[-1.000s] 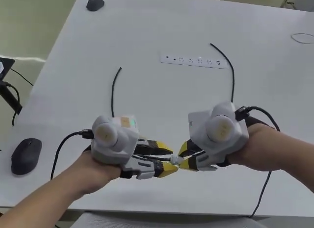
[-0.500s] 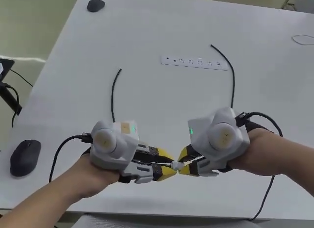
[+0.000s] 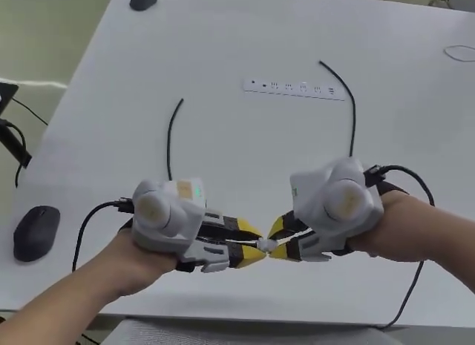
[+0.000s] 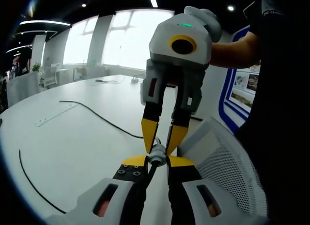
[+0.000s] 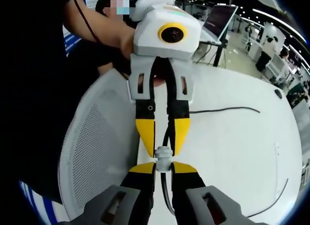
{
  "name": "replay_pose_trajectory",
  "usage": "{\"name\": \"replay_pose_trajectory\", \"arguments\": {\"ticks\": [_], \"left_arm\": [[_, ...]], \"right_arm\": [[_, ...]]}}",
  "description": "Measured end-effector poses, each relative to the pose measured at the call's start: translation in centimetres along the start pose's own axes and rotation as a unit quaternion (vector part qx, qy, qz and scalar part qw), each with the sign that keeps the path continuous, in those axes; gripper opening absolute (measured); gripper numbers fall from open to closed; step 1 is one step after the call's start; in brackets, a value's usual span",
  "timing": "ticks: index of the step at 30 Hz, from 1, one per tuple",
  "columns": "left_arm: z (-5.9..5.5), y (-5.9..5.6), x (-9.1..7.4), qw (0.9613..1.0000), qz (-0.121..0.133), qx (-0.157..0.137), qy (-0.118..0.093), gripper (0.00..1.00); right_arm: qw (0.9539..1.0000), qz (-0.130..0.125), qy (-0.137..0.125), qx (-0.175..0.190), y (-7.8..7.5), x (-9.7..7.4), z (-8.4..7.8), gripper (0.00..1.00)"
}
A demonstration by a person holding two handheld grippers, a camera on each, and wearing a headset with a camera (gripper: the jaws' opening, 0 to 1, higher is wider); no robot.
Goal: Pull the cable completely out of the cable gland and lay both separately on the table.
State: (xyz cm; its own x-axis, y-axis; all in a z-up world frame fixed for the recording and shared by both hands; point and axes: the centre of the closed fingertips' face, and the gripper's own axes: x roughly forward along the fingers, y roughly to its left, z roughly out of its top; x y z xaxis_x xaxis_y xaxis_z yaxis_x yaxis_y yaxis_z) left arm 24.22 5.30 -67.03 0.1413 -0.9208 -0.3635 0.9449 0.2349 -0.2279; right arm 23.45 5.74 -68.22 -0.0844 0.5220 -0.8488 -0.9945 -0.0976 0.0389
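At the far left of the head view a mouse (image 3: 35, 231) is lying on the table (image 3: 223, 48), well apart from the work. Next to the right, the left gripper (image 3: 251, 245) is being held above the table's near edge. Its jaws are being kept clenched on one end of the cable gland (image 3: 264, 245), a small white fitting that is being carried in the air between the two tools. In the left gripper view the black cable (image 4: 150, 174) is being led back from the gland between that gripper's jaws. Further right, the right gripper (image 3: 276, 242) is being set tip to tip against the left one, with its jaws closed on the gland's other end.

The gland is being judged light, hard and smooth, so it is likely to slip or twist unless it is gripped squarely across its body. The cable is being judged thin and limp. It is best taken just beside the gland, where it should neither stretch nor buckle, and some drag from the seal is to be expected.

Much is being hidden. Whether each pair of jaws is biting plastic or cable cannot be told exactly. The cable's free ends are being covered by the gripper bodies and the hands. Whether the gland's nut is loosened is too small to make out.
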Motion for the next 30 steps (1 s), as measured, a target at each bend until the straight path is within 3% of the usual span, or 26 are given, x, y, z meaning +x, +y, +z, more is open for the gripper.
{"name": "replay_pose_trajectory", "arguments": {"ticks": [7, 10, 14, 17, 18, 20, 22, 23, 25, 27, 30], "left_arm": [[0.3, 0.0, 0.0, 1.0000, 0.002, -0.003, 0.007, 0.15], [0.5, 0.0, 0.0, 1.0000, 0.005, 0.002, 0.008, 0.15], [0.6, 0.3, -0.2, 0.9998, 0.015, 0.002, 0.011, 0.15], [0.9, 0.5, -0.3, 0.9996, 0.026, -0.005, 0.010, 0.15], [1.1, 0.6, -0.3, 0.9995, 0.031, -0.003, 0.009, 0.15], [1.3, 0.4, -0.3, 0.9995, 0.030, -0.008, 0.008, 0.15], [1.5, 0.3, -0.2, 0.9993, 0.034, -0.011, 0.005, 0.15], [1.6, 0.2, -0.2, 0.9992, 0.037, -0.012, 0.003, 0.15], [2.1, 0.3, -0.2, 0.9989, 0.045, -0.014, -0.002, 0.15], [2.5, 0.3, -0.2, 0.9986, 0.050, -0.018, -0.005, 0.15], [3.1, 0.3, 0.0, 0.9984, 0.056, -0.011, -0.003, 0.15]], "right_arm": [[0.9997, -0.004, -0.022, -0.013, 0.0, -0.2, 0.1, 0.08], [0.9983, 0.006, -0.051, 0.028, -0.2, -0.4, 0.2, 0.09], [0.9956, 0.021, -0.074, 0.054, -0.9, -1.2, -0.3, 0.12], [0.9879, 0.052, -0.101, 0.105, -1.3, -2.1, -0.7, 0.13], [0.9805, 0.073, -0.123, 0.135, -1.3, -2.6, -0.5, 0.15], [0.9708, 0.074, -0.161, 0.161, -2.4, -3.4, -0.2, 0.13], [0.9474, 0.104, -0.214, 0.214, -2.8, -4.5, 0.6, 0.10], [0.9313, 0.122, -0.240, 0.245, -3.1, -5.0, 1.0, 0.11], [0.9154, 0.155, -0.255, 0.271, -2.9, -5.3, 0.9, 0.15], [0.9055, 0.194, -0.248, 0.284, -2.2, -5.1, 0.4, 0.17], [0.8969, 0.222, -0.242, 0.296, -1.8, -4.7, 0.0, 0.20]]}}
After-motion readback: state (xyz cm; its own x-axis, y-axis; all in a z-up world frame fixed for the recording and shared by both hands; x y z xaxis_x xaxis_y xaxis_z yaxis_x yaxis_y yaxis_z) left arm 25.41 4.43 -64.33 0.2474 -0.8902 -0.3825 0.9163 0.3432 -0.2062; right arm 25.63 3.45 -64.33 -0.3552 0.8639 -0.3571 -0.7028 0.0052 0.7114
